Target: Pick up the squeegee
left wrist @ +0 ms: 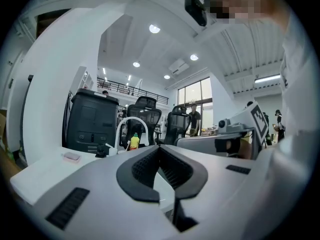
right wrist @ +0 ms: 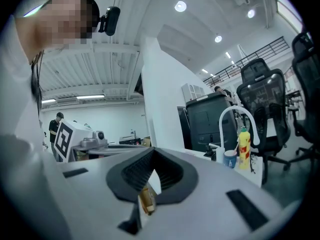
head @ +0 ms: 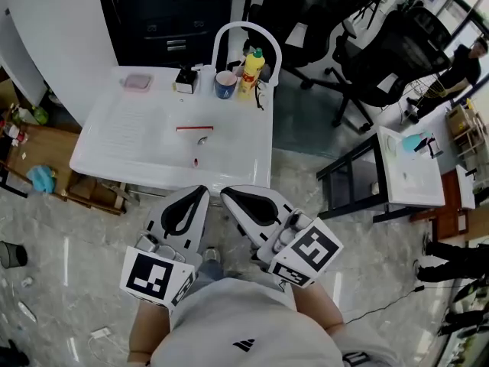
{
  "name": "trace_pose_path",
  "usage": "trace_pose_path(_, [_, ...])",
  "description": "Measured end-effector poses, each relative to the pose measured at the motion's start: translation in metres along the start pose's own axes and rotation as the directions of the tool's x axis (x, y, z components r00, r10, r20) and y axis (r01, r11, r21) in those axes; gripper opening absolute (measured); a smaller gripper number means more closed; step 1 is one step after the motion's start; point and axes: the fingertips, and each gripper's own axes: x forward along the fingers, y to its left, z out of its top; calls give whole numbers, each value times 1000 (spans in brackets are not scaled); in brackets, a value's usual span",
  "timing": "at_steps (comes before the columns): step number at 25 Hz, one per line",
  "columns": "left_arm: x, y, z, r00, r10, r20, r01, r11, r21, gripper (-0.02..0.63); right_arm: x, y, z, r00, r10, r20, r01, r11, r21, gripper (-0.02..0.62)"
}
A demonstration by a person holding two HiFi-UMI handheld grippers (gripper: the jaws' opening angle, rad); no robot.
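a: black rubber, pressed shut on nothing, at left gripper. same at right gripper?
b: clenched too, empty. low in frame, short of the white table.
a: and the squeegee?
b: flat at mid-table, upper centre of frame, well apart from both.
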Motion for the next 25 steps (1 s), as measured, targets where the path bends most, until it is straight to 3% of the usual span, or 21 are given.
trace_pose_path(14, [27,33,0,1000,-29,2,29,999,-31,12,22,-27,3,999,-49,-16,49,999,-13,9])
trace_pose_path(25, [68,68,-3,998,60,-28,-61,998,-20,12,52,-80,2,1000,-7,-21,7,1000,4,9])
